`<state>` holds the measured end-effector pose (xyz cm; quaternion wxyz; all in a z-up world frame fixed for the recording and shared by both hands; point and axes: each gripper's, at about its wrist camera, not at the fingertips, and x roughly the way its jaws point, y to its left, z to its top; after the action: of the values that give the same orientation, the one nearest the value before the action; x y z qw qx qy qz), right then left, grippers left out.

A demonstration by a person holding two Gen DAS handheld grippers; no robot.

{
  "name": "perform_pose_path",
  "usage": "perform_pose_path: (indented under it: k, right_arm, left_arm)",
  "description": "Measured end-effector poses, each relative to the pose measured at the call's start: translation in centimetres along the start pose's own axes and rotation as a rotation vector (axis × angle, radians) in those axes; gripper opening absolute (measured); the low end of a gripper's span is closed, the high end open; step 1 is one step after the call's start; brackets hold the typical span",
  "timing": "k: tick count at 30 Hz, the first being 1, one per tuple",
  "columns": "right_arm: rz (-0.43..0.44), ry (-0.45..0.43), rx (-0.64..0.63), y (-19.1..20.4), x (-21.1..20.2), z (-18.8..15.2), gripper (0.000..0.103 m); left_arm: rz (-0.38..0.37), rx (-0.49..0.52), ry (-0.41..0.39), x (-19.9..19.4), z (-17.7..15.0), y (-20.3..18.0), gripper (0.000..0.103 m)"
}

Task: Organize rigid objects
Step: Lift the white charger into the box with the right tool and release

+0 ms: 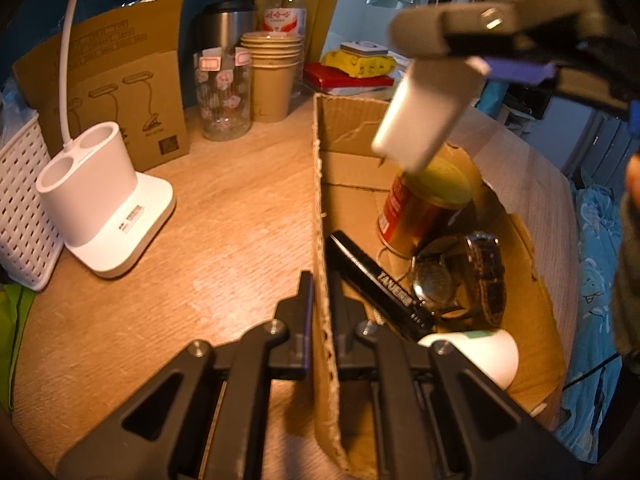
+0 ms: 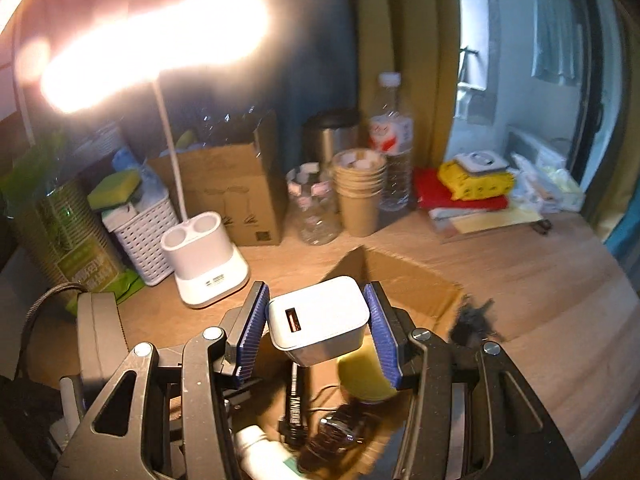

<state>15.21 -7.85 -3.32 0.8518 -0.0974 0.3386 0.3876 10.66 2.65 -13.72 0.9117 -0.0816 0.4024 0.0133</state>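
The right gripper (image 2: 318,330) hangs over the open cardboard box (image 1: 532,280), its blue ribbed pads spread a little wider than the white USB charger (image 2: 320,320) between them; whether either pad touches the charger cannot be told, and in the left wrist view the charger (image 1: 428,116) appears blurred beneath that gripper. The left gripper (image 1: 322,320) is closed on the near wall of the box, one finger outside and one inside. In the box lie a black bar printed "TAN" followed by characters too small to read (image 1: 380,280), a wristwatch (image 1: 460,276), a red and gold can (image 1: 424,204) with a yellow lid, tilted, and a white bottle (image 1: 488,354) partly hidden by the left gripper. On the table (image 1: 224,208) stand a white desk lamp base (image 1: 104,200) with two round holes, a flower-patterned glass jar (image 1: 224,92), stacked paper cups (image 1: 274,76) and a water bottle (image 1: 286,4) whose red label is unreadable.
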Motion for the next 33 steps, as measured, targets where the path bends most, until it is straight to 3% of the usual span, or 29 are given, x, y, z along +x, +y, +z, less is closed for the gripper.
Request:
perform_pose_path:
  k: [5, 16, 33]
  right_arm:
    - [0.022, 0.054, 0.022, -0.1, 2.2, -0.7, 0.052]
    - [0.042, 0.055, 0.028, 0.8, 3.5, -0.2, 0.052]
    - [0.094, 0.041, 0.053, 0.5, 2.5, -1.5, 0.053]
  left_arm:
    - [0.0, -0.003, -0.007, 0.0, 0.0, -0.1, 0.006]
    - [-0.006, -0.015, -0.009, -0.1, -0.4, 0.2, 0.006]
    - [-0.001, -0.015, -0.011, 0.1, -0.5, 0.4, 0.006]
